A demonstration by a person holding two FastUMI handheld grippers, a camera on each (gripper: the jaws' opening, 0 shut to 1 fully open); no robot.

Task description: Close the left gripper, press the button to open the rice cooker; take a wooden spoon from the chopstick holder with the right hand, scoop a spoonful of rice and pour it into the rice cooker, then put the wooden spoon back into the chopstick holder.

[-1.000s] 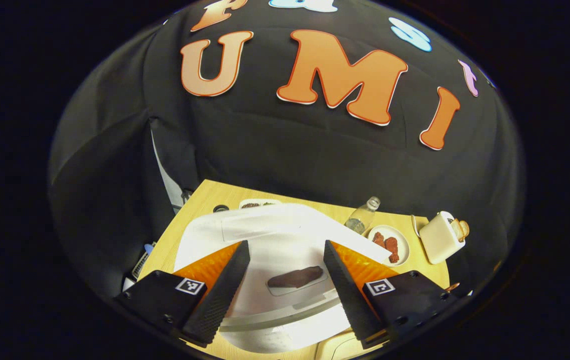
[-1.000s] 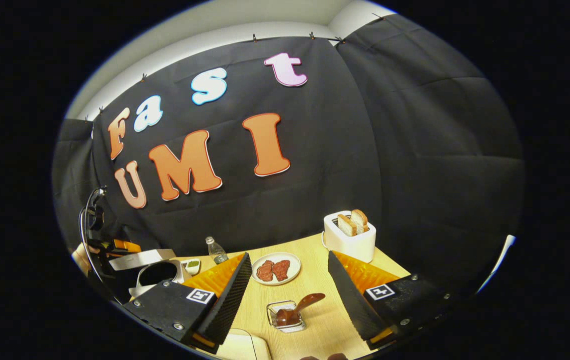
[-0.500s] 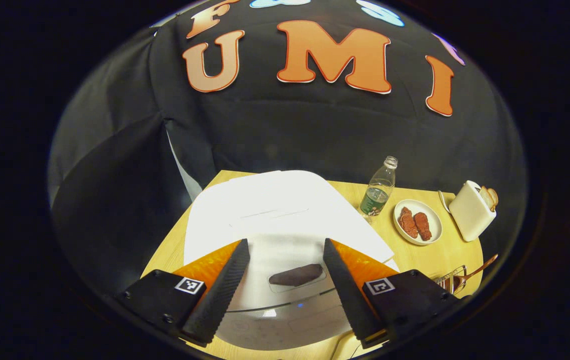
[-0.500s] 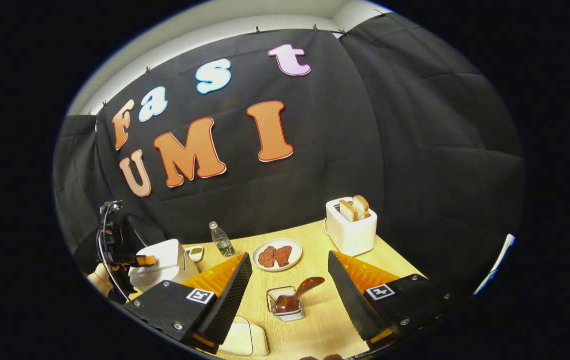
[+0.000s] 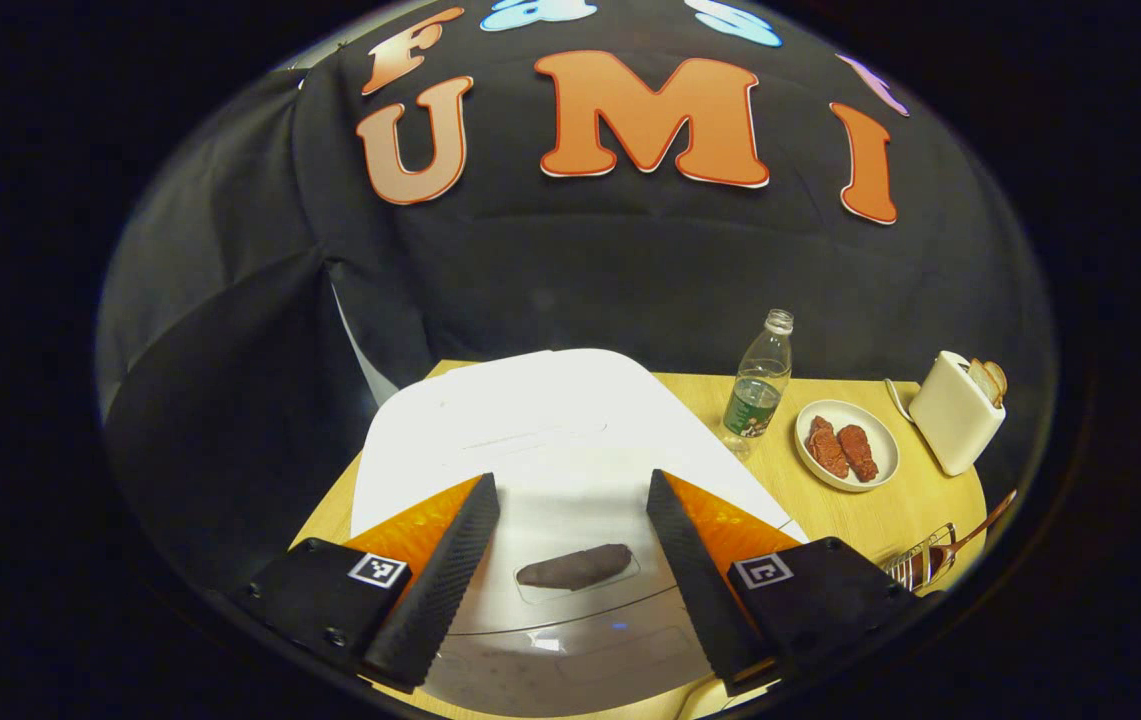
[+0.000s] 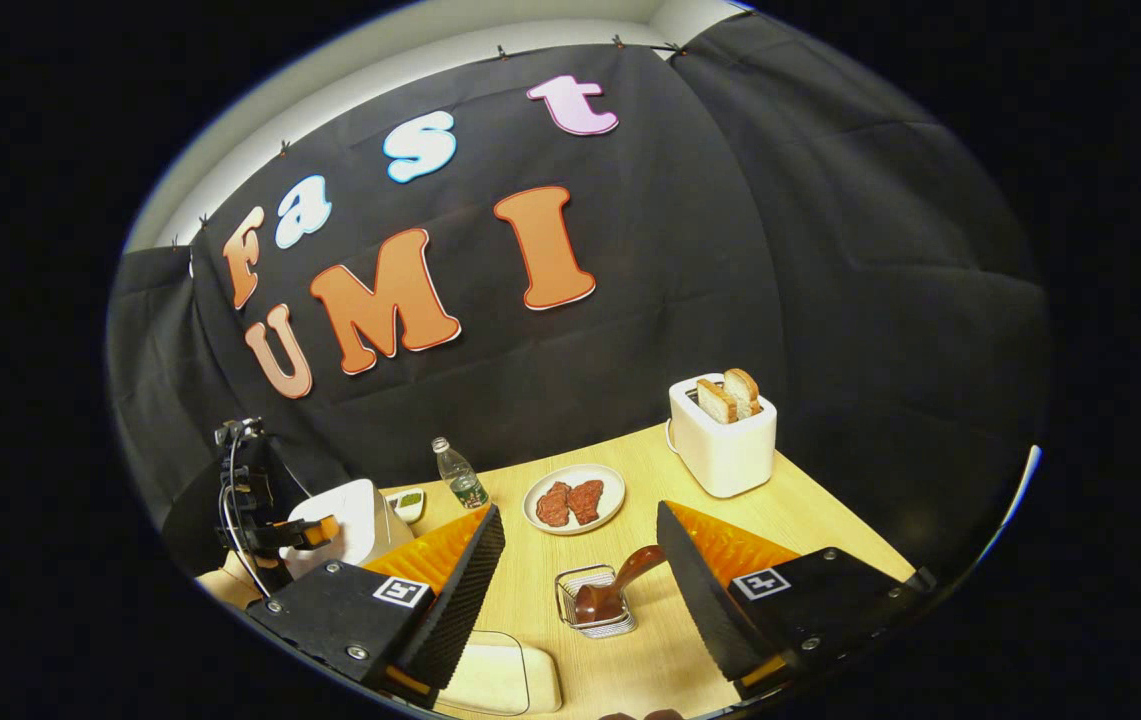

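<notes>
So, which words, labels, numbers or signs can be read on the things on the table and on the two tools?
No text here can be read.
bottle: a green label, too small to read.
rice cooker: faint marks on its front panel, blurred.
left tool and right tool: square coded markers, patterns only, no words.
toaster: no text visible.

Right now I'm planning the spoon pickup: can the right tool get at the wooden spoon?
Probably yes. The right tool is open, and the wooden spoon stands in the chopstick holder between its fingers, handle tilted up with nothing over it.
</notes>
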